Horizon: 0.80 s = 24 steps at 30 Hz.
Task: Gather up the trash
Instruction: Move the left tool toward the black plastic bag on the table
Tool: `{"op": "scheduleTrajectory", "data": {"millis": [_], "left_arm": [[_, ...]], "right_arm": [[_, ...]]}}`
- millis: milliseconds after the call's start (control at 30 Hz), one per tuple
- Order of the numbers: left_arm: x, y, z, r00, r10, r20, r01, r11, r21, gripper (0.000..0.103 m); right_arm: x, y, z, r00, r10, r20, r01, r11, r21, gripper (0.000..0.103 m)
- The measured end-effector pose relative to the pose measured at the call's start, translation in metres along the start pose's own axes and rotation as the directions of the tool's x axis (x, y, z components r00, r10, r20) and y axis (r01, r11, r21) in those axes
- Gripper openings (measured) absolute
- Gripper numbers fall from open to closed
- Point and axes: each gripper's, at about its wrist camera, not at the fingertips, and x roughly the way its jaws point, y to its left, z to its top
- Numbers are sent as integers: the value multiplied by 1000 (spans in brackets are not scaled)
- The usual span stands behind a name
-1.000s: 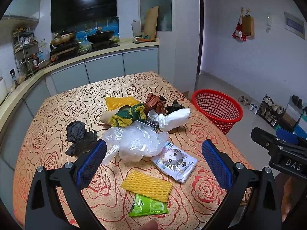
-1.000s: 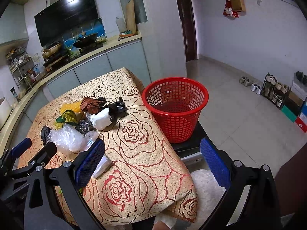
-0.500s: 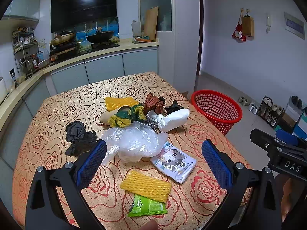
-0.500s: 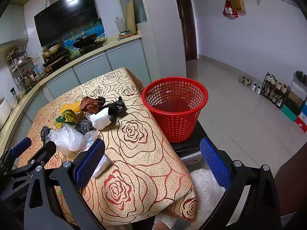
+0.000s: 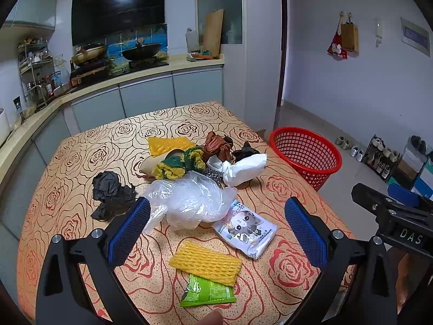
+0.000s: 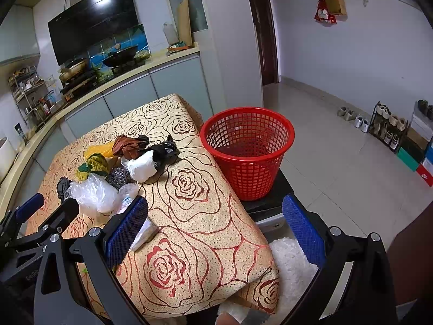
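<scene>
Trash lies on the rose-patterned table (image 5: 81,162): a clear plastic bag (image 5: 189,200), a cat-print packet (image 5: 245,227), a yellow foam net (image 5: 205,262), a green wrapper (image 5: 208,293), crumpled black paper (image 5: 108,189), a white wad (image 5: 245,168) and a brown bag (image 5: 217,145). A red basket (image 6: 247,149) stands on a black stool beside the table's right edge. My left gripper (image 5: 216,227) hovers open above the near trash, holding nothing. My right gripper (image 6: 215,227) hangs open over the table's near right corner, empty.
A kitchen counter (image 5: 121,78) with a stove and pans runs behind the table. A shoe rack (image 6: 389,127) and boxes line the right wall. A white fluffy mat (image 6: 292,268) lies on the tiled floor below the table corner. A fingertip (image 5: 213,317) shows at the bottom edge.
Both grippers stay open and drift only slightly; the trash and the basket have not moved.
</scene>
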Motion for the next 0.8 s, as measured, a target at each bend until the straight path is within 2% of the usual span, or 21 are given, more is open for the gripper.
{"op": "scheduleTrajectory", "data": {"millis": [600, 800], "left_arm": [[5, 6, -3, 1000, 9, -10, -10, 1000, -14, 96], [11, 23, -6, 998, 52, -17, -53, 997, -47, 96]], "right_arm": [[4, 3, -3, 1000, 2, -11, -2, 1000, -10, 97], [10, 16, -2, 1000, 20, -10, -20, 999, -49, 97]]}}
